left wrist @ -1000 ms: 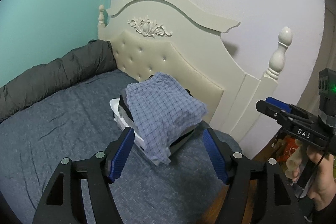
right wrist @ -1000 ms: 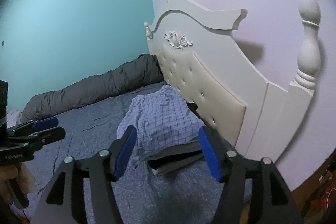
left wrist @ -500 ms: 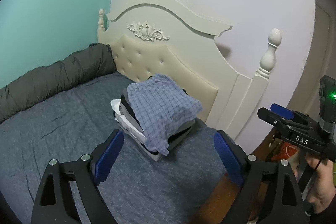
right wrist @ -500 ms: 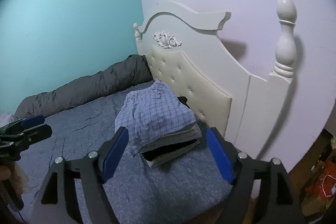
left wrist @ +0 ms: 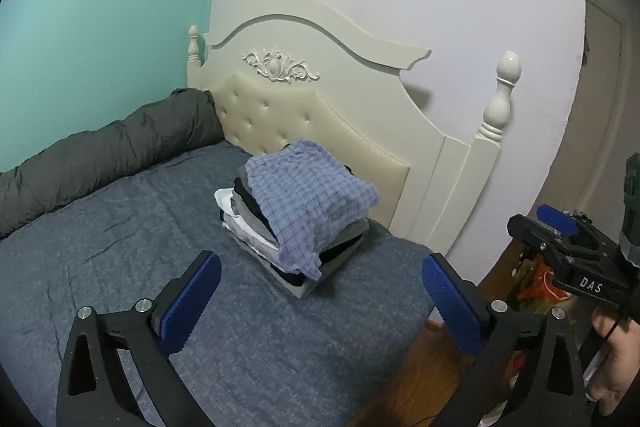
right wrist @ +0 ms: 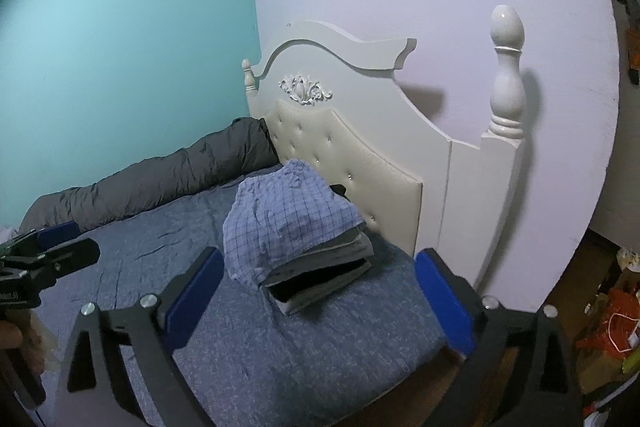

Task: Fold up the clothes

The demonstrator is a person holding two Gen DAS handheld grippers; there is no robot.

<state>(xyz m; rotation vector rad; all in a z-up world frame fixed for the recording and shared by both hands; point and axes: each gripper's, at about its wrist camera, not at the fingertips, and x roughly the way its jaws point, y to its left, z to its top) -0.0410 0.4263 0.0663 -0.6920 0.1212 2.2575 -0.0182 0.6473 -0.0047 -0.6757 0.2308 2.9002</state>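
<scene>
A stack of folded clothes (left wrist: 256, 223) sits on the blue-grey bed (left wrist: 100, 259) near the headboard, topped by a folded blue checked garment (left wrist: 312, 203). The stack (right wrist: 320, 275) and the checked garment (right wrist: 288, 219) also show in the right wrist view. My left gripper (left wrist: 320, 287) is open and empty, held back from the stack above the bed. My right gripper (right wrist: 318, 285) is open and empty, also short of the stack. Each gripper shows at the edge of the other's view, the right one (left wrist: 560, 227) and the left one (right wrist: 52, 247).
A cream tufted headboard (left wrist: 320, 99) with a corner post (left wrist: 500, 99) stands behind the stack. A rolled dark grey duvet (left wrist: 100, 155) lies along the teal wall. Wooden floor with orange clutter (right wrist: 616, 323) lies past the bed's right edge.
Both grippers have pulled back from the stack and their jaws have opened wider. The stack looks smaller and farther off. The clothes have not moved.
</scene>
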